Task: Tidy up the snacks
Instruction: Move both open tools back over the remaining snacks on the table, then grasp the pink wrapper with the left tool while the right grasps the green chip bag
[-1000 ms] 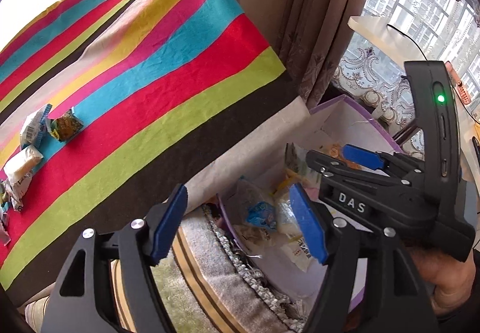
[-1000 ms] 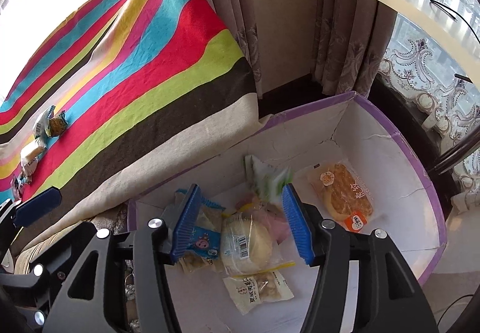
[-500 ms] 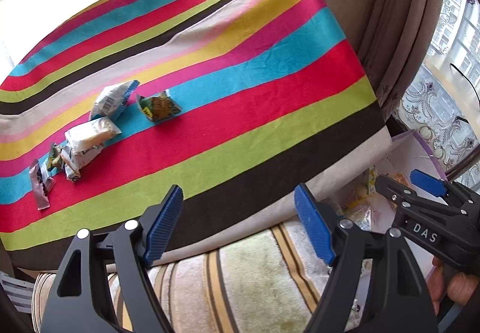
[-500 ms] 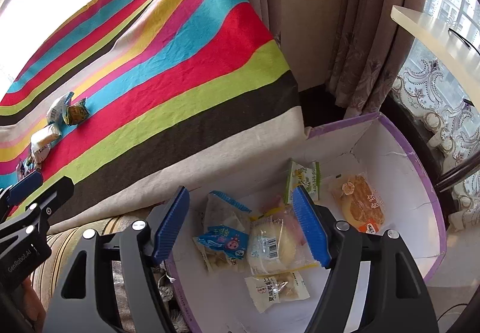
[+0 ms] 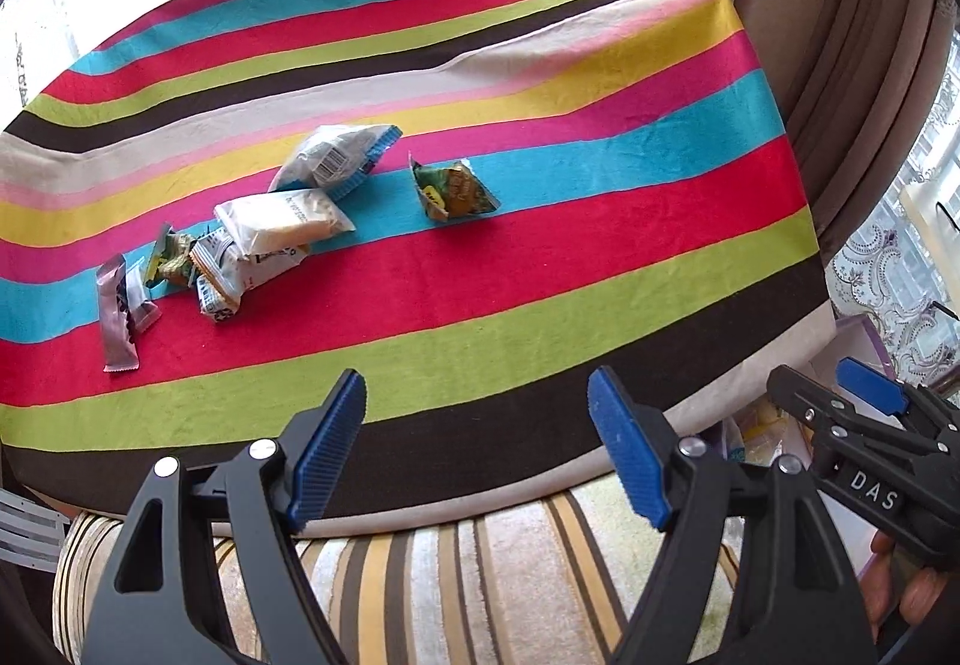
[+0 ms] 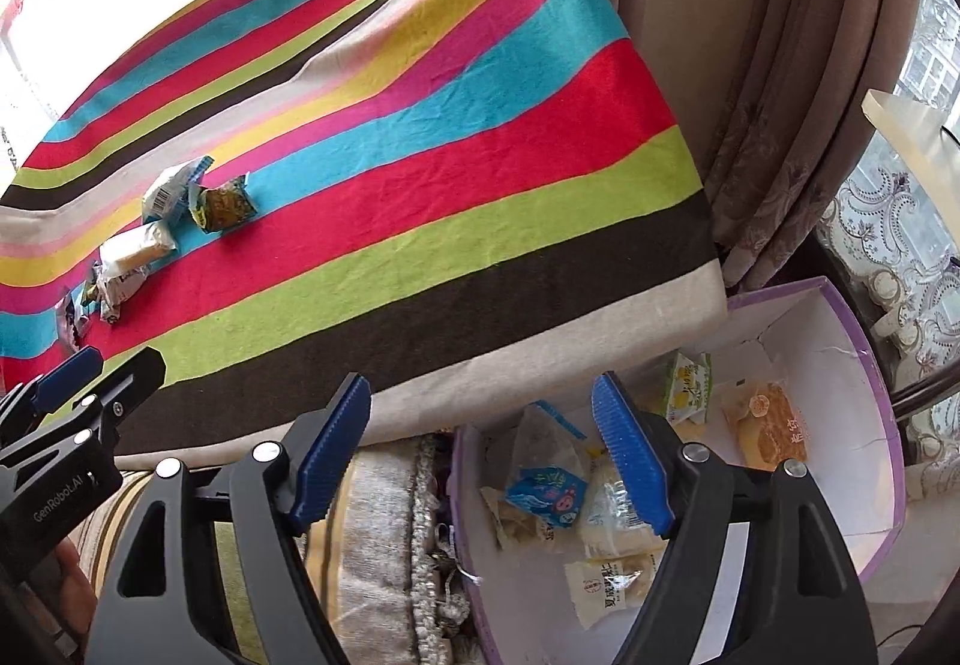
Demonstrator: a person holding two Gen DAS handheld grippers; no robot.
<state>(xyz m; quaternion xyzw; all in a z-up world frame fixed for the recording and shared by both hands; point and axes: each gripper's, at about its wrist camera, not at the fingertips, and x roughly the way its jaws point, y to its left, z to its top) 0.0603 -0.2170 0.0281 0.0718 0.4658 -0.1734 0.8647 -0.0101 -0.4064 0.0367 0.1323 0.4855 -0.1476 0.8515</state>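
left tool (image 5: 477,449) spread, empty | right tool (image 6: 480,452) spread, empty | silver bar (image 5: 117,314) long axis runs away from camera

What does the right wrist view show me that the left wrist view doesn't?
Only the right wrist view shows the inside of the box with its packets, such as the blue packet. Only the left wrist view shows the silver bar clearly. Both show the striped table, the green packet and both tongs open, left and right.
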